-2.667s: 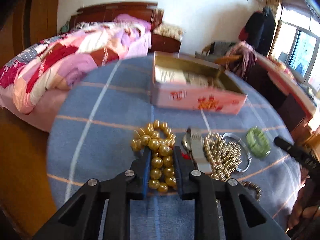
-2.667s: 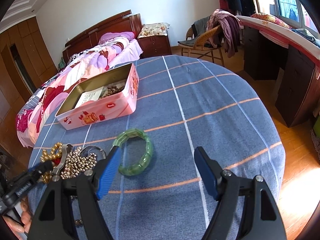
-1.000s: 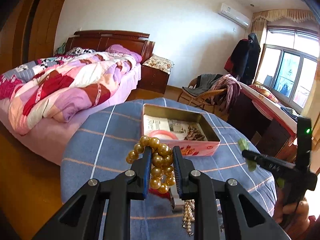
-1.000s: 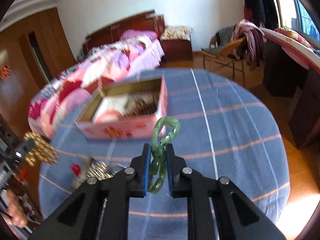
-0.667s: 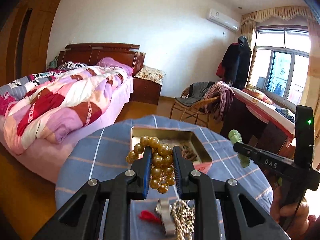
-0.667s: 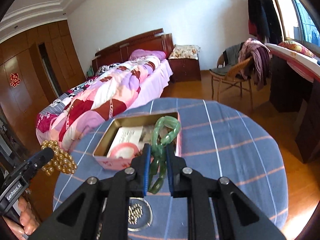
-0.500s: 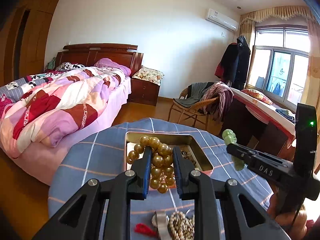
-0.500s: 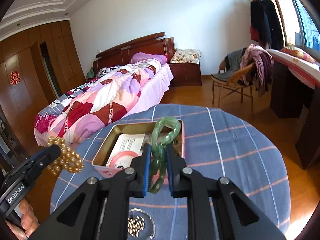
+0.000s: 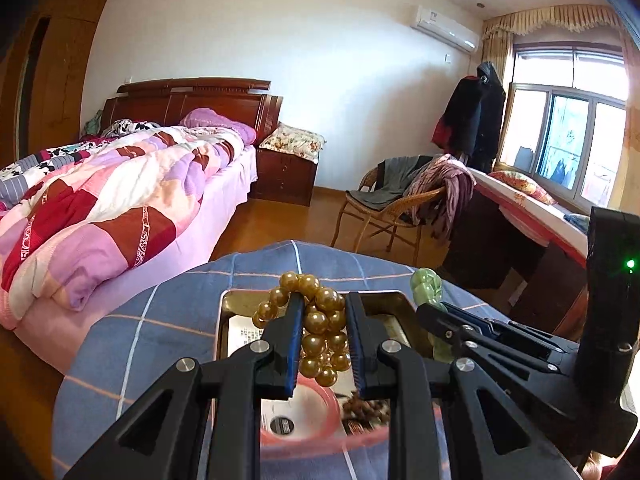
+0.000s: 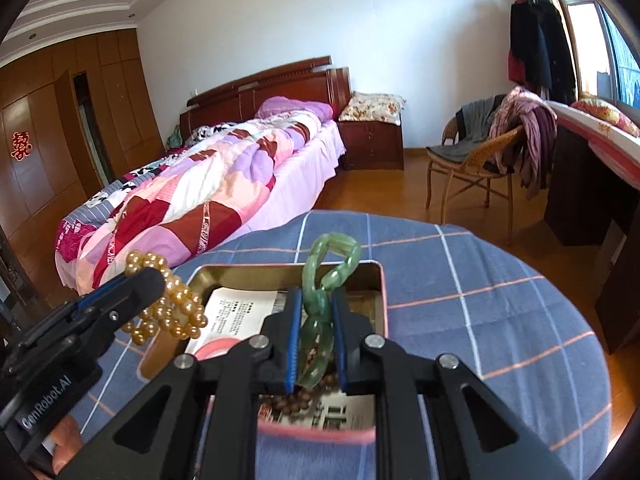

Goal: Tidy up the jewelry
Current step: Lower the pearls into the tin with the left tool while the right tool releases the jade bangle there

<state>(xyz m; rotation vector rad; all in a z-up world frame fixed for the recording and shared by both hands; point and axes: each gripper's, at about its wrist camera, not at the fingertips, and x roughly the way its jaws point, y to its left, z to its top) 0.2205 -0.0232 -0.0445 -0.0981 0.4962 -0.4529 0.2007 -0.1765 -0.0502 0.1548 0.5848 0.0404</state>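
Observation:
My left gripper [image 9: 322,312] is shut on a bunch of gold beads [image 9: 320,328], held above the open pink tin box [image 9: 236,300]. The same gold beads [image 10: 168,312] hang from that gripper at the left of the right wrist view. My right gripper [image 10: 314,308] is shut on a green bangle [image 10: 320,304], also above the tin box [image 10: 380,280]. The green bangle [image 9: 428,284] shows at the right in the left wrist view. Inside the box lie a printed paper [image 10: 240,312], a pink ring [image 9: 320,404] and brown beads [image 9: 368,406].
The box stands on a round table with a blue checked cloth [image 10: 500,312]. Behind are a bed with a patchwork quilt [image 10: 192,208], a nightstand [image 10: 372,144], a wicker chair with clothes [image 10: 492,148] and a desk [image 10: 592,168] at the right. A hand [image 10: 64,436] holds the left gripper.
Both grippers have moved forward over the table with their jewelry, so the tin box now lies right beneath them. The loose jewelry pile has dropped out of view.

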